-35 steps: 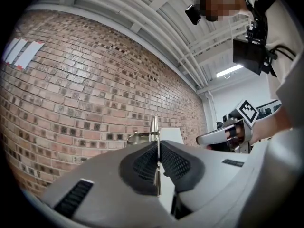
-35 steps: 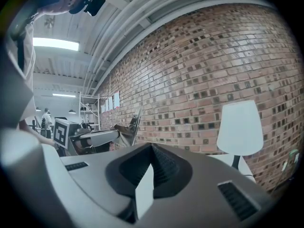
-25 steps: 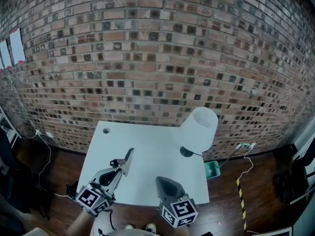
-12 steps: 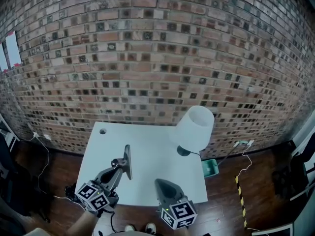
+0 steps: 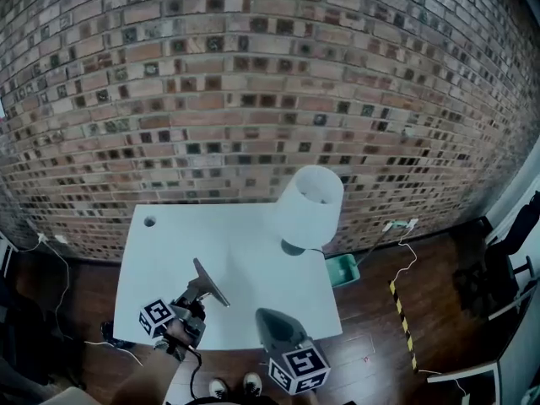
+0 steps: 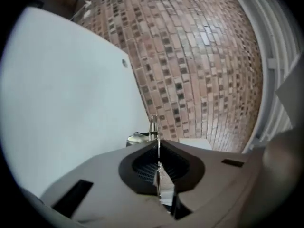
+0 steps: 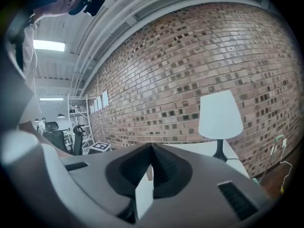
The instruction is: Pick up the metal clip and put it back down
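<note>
The metal clip (image 5: pixel 211 282) is a flat, shiny strip held over the front left of the white table (image 5: pixel 169 243). My left gripper (image 5: pixel 201 293) is shut on its lower end. In the left gripper view the clip (image 6: pixel 153 127) shows edge-on, sticking out past the closed jaws of the left gripper (image 6: pixel 157 148). My right gripper (image 5: pixel 272 320) hangs at the table's front edge, right of the clip and apart from it. In its own view the right gripper (image 7: pixel 151 151) has its jaws together with nothing between them.
A white lamp (image 5: pixel 309 206) stands at the table's back right, also seen as the lamp (image 7: pixel 219 115) ahead of the right gripper. A cable hole (image 5: pixel 149 221) sits at the back left corner. A green bin (image 5: pixel 342 268) and cables lie on the floor by the brick wall.
The left gripper has turned with the clip in it: the clip's free end swung from up-right, through upright, to up-left. The head view has shifted; the right gripper stays low at the front edge.
</note>
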The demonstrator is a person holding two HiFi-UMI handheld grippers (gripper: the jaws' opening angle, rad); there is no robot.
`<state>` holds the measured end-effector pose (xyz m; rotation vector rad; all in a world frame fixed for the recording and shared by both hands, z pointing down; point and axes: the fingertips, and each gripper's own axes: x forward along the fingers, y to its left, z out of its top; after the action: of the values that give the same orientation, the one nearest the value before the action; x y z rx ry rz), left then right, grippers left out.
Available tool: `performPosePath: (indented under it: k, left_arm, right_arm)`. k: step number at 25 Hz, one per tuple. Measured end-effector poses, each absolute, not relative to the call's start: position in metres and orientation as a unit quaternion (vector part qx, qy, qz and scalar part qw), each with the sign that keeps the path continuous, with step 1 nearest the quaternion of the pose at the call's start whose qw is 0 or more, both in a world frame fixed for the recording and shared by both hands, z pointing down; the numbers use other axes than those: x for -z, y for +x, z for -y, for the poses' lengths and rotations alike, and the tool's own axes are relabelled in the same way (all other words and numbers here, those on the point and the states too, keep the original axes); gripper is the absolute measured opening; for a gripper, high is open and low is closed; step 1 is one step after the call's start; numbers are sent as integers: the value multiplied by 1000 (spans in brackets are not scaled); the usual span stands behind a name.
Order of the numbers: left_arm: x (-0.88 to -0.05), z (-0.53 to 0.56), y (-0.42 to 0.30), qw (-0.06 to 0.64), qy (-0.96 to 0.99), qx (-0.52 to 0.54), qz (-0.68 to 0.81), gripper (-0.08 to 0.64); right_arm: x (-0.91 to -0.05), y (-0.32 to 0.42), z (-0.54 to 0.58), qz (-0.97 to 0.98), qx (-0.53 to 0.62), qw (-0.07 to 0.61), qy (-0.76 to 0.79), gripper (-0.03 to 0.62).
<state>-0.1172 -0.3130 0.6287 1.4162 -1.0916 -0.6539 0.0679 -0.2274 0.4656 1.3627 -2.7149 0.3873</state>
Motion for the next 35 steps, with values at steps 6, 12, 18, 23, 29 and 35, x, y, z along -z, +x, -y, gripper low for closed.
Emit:
performPosePath:
  k: [6,12,18,23,29,35]
  left_arm:
    - [-677,327,-131,620,541,308,477,20]
    - [-716,339,-134,619,540,273,501,20]
    - [-733,330,-126,624,541,244,509,20]
    - [-743,323,-121,638,520,240,514,28]
    - [-744,323,-117,636,518,241,519,82]
    - [-724,290,-118,607,567,220,511,112]
  right_arm:
    - [-484,74,234,879,-150,56,449,-12]
    - [-495,69,246,879,-154,71,446,-12]
    - [-504,69,262,877,-158,79,447,-12]
    - [-507,61,275,881,-157,79,440,-12]
    - [-511,58,278,882,-160,81,437,-12]
    - [-505,55,282,884,-148,78,437,-12]
